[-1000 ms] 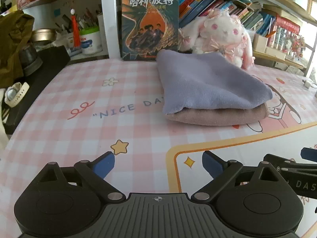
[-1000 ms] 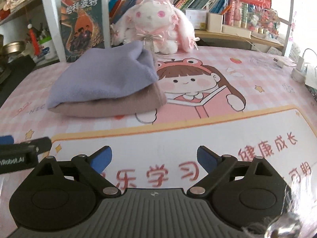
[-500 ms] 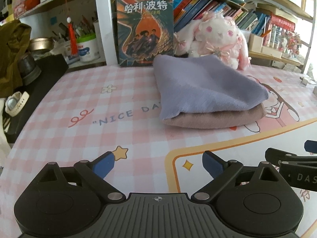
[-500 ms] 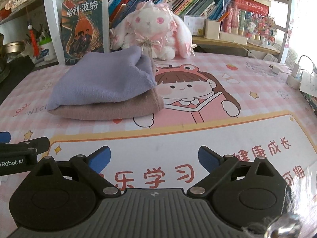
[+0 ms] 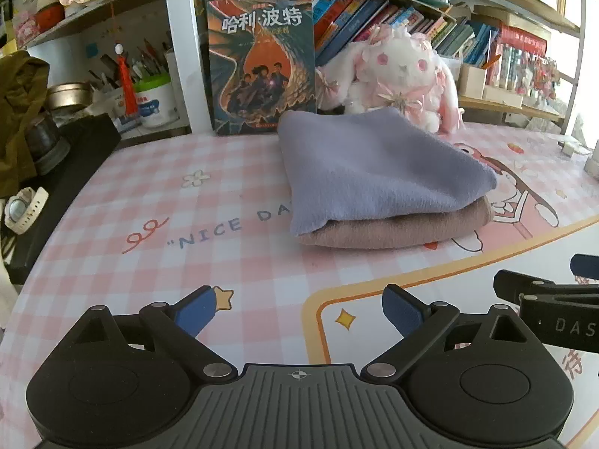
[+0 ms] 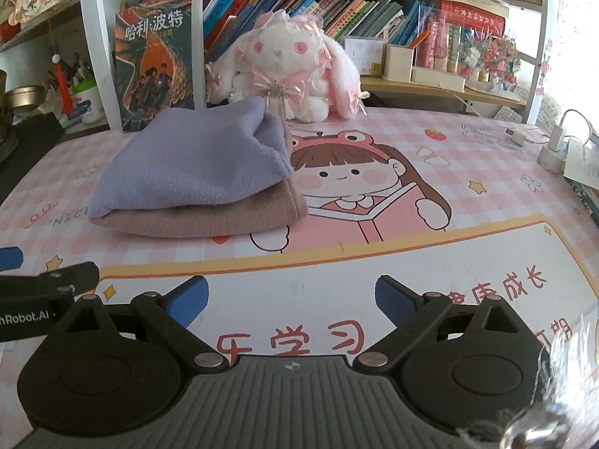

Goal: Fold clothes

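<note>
While folded, lavender cloth [image 5: 378, 164] tops brown cloth [image 5: 397, 226].

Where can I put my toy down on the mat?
In the bare white panel between the open grippers and the folded cloths, or the checked patch left of them. The back is crowded: plush rabbit, book, chargers.

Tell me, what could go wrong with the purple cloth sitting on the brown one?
The folded lavender fleece cloth overhangs the folded brown fleece cloth at its left corner, so a nudge might slide it off. The white plush bunny with pink bows sits right behind the stack; pushing the pile back could topple it. Both grippers' jaws are open and empty.
</note>
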